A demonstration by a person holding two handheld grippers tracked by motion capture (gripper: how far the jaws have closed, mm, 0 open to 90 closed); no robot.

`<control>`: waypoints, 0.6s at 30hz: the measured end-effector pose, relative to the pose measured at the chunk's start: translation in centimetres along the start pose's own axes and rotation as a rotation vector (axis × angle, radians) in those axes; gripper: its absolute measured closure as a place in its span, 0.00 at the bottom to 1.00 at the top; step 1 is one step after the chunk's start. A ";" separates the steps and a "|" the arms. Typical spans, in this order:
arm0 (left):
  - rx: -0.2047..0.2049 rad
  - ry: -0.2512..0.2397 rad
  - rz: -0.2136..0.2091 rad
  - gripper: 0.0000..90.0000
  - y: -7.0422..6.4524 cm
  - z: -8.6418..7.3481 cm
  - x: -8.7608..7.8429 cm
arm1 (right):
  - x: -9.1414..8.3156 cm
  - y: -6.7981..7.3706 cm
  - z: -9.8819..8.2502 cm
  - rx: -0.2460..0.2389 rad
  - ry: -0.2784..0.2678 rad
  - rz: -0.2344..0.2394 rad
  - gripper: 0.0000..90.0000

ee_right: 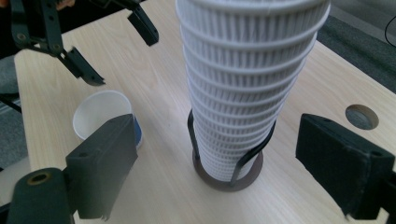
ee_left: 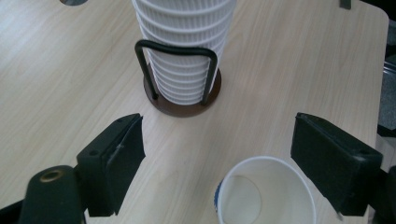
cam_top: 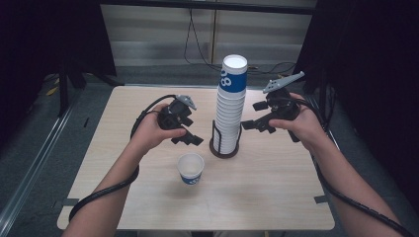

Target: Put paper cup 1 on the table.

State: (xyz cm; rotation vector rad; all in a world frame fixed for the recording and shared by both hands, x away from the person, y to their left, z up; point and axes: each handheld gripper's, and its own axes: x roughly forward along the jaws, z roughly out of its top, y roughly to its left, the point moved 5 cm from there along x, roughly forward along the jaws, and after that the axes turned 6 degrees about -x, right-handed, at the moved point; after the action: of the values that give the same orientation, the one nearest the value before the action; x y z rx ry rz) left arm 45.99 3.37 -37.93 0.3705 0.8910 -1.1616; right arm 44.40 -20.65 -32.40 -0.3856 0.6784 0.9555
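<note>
On the table [cam_top: 276,197] stand one tall stack of cups [cam_top: 231,106] and one single cup [cam_top: 190,168]. One round holder [cam_top: 225,148] with black wire uprights keeps the stack, and its top cup has a blue band. Nothing lies inside the single cup, which stands apart from the stack on the side nearest the person. Above and beside this cup the left gripper [cam_top: 190,133] hangs with jaws spread wide, gripping nothing. Beside the stack, the right gripper [cam_top: 257,124] has its jaws spread too, not touching it.
</note>
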 end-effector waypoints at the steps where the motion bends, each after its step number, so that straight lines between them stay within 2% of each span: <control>1: 0.000 0.000 0.000 0.19 0.0 0.0 0.0 | -0.1 -0.1 0.2 0.004 -0.008 0.001 0.13; 2: 0.000 -0.014 -0.003 0.19 -0.1 0.5 0.0 | -0.1 -0.1 0.5 0.006 -0.017 0.000 0.13; 6: 0.019 -0.010 -0.003 0.19 -0.3 1.4 0.2 | -0.2 -0.2 1.4 -0.006 -0.014 -0.008 0.13; 7: 0.002 -0.020 -0.010 0.19 -0.5 1.6 0.4 | -0.2 -0.2 1.6 -0.008 -0.009 -0.011 0.13; 8: 0.027 -0.007 -0.009 0.19 -0.4 1.7 0.4 | -0.2 -0.2 1.8 -0.011 -0.008 -0.006 0.13; 13: 0.018 -0.019 -0.016 0.19 -0.7 2.3 0.7 | -0.2 -0.3 2.8 -0.010 -0.023 0.005 0.13; 18: 0.032 -0.011 -0.023 0.19 -0.9 3.1 0.9 | -0.2 -0.7 3.7 -0.003 -0.038 0.003 0.12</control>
State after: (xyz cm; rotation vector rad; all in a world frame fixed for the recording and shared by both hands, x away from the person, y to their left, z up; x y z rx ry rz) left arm 46.51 0.38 -36.56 0.3811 0.8698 -1.1991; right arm 46.20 -18.97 -29.51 -0.3681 0.6439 0.9645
